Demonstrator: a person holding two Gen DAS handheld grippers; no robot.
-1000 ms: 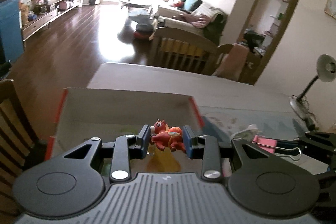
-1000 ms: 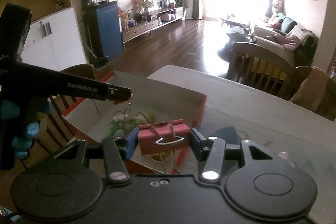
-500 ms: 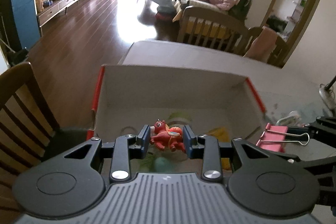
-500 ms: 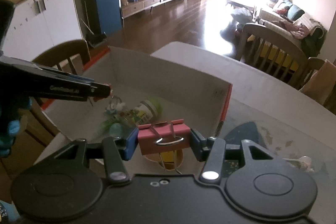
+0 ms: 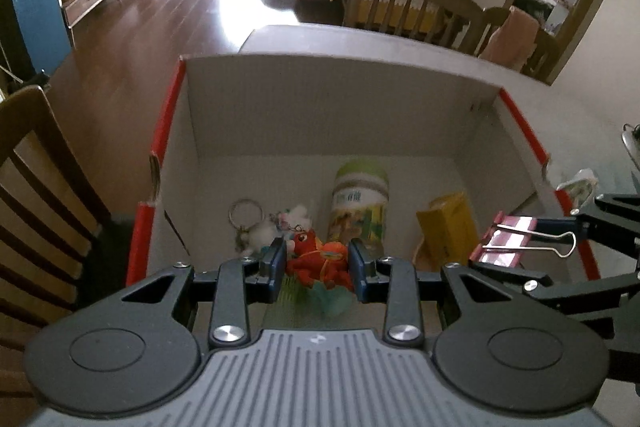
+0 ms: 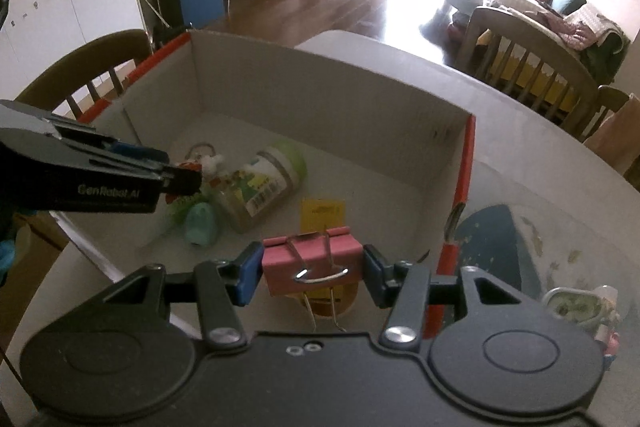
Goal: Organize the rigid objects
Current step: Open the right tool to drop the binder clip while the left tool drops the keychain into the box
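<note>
Box point(image 5: 332, 107) of cardboard, red along its rims and pale inside, open on top, standing on the pale bench point(image 6: 532, 131) with wooden chairs around it. Left gripper point(image 5: 317, 269) over the box's near side, pointing steeply down, jaws clamped on a small red toy figure point(image 5: 316, 261) gripped by its sides between the blue pads. Right gripper point(image 6: 313, 271) just beside it over the box's right near corner, likewise tilted down, jaws clamped on a pink binder clip point(image 6: 312, 263), wire handles folded across its face and hanging below. Same clip visible from the left wrist camera at the right edge point(image 5: 504, 241), above the red rim.

On the box floor: a jar point(image 5: 360, 207) with a pale green lid and printed label, lying on its side; a yellow packet point(image 5: 450, 227) to the right of it, apart from the jar; a metal key ring with a white fluffy charm point(image 5: 256, 227) to the left of the jar; a teal rounded piece point(image 6: 202, 225) near the front, partly beneath the left gripper, next to something green and ribbed point(image 6: 180, 207). Toy figure and clip both held above these, touching none that can be made out.

Outside the box on the bench, right of the red wall: a dark blue patch point(image 6: 492, 247) under a clear cover, and a small pale trinket point(image 6: 576, 307) near the right gripper's body.
</note>
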